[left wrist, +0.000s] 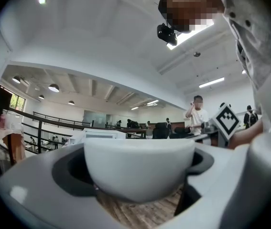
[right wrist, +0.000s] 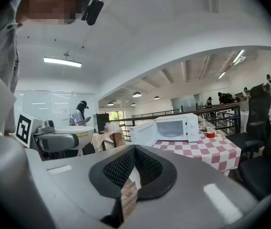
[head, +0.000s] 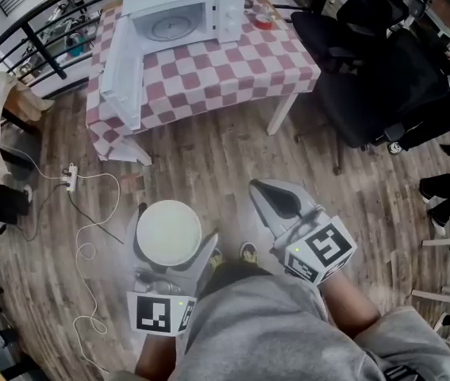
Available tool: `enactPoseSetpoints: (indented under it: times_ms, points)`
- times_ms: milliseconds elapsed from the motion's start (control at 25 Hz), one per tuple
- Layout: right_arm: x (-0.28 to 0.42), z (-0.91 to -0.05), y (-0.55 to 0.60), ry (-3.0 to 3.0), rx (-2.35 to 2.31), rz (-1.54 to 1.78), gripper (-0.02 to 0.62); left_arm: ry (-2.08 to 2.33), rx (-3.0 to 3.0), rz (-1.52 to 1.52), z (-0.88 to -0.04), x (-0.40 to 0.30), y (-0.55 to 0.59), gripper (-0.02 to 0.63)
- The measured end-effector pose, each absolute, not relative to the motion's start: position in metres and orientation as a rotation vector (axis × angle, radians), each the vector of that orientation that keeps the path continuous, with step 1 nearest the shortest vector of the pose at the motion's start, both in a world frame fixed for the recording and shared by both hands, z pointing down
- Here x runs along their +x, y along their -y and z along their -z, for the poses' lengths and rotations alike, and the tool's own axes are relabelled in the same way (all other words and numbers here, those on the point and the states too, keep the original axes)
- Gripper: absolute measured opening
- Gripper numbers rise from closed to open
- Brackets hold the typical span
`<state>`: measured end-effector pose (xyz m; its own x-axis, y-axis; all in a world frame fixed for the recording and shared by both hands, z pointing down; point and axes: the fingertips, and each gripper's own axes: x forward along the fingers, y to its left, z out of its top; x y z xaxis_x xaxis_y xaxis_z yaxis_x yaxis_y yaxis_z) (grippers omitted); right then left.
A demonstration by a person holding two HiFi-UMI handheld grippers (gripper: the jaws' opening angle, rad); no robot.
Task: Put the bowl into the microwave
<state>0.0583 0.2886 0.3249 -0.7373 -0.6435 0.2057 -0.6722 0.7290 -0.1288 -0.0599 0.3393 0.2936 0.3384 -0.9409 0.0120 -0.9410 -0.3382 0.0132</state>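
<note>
We hold the bowl (head: 167, 228) in our wide left claw (head: 172, 248); the open microwave (head: 183, 13) lies far ahead; our right claw (head: 263, 194) is closed, empty.

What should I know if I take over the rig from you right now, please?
Left gripper: jaws shut on the white bowl, held upright above the floor.
Right gripper: jaws together, empty.
Microwave: on the checkered table ahead, door open, nothing inside but its turntable.
Done: bowl in hand.
Left: carry it to the table and set it inside the microwave.
</note>
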Motion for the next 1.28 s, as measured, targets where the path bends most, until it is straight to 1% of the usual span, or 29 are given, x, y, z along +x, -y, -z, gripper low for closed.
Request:
enactPoseSetpoints:
  times_ms: [640,1280]
  points:
    - [-0.004,-0.323,-0.29,2.756,1.056,-0.236,-0.002,1.813,2.577,0.103,-0.281,-0.12,-0.334,0.526]
    - [-0.023,-0.32,-0.288,2.738,1.061,-0.187,-0.002,1.793,2.589,0.142,-0.281,-0.137,-0.328,0.526]
